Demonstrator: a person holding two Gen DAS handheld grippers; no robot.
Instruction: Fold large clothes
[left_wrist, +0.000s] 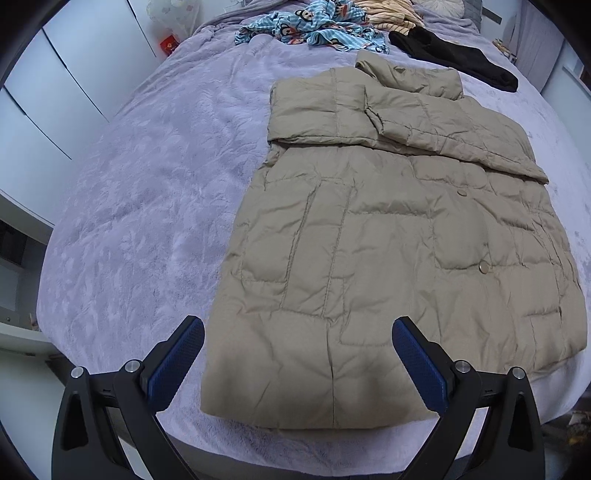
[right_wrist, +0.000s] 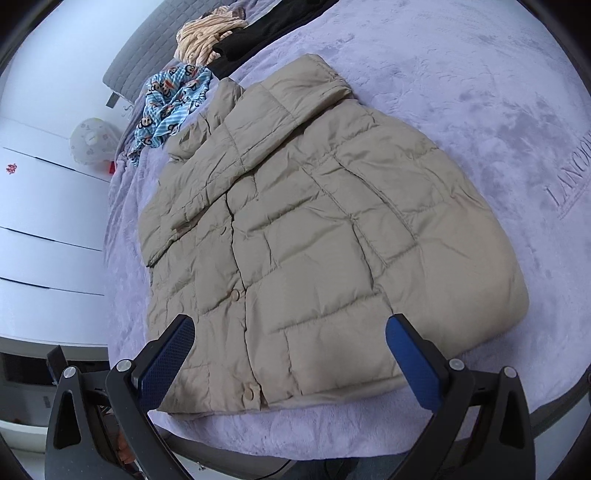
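Sleeves are already laid across the beige puffer jacket (left_wrist: 388, 258), spread flat on the lilac blanket (left_wrist: 147, 221). Left gripper (left_wrist: 297, 354) and right gripper (right_wrist: 290, 350) hang released above the hem, which should be pinched at both corners and carried evenly toward the collar.

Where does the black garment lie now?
The black garment lies at the bed's far end, right of the blue cartoon cloth, just beyond the beige jacket's collar.

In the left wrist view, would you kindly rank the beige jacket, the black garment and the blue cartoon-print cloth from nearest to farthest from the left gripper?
1. beige jacket, right under the left gripper.
2. black garment, far right, beyond the collar.
3. blue cartoon-print cloth, top centre.
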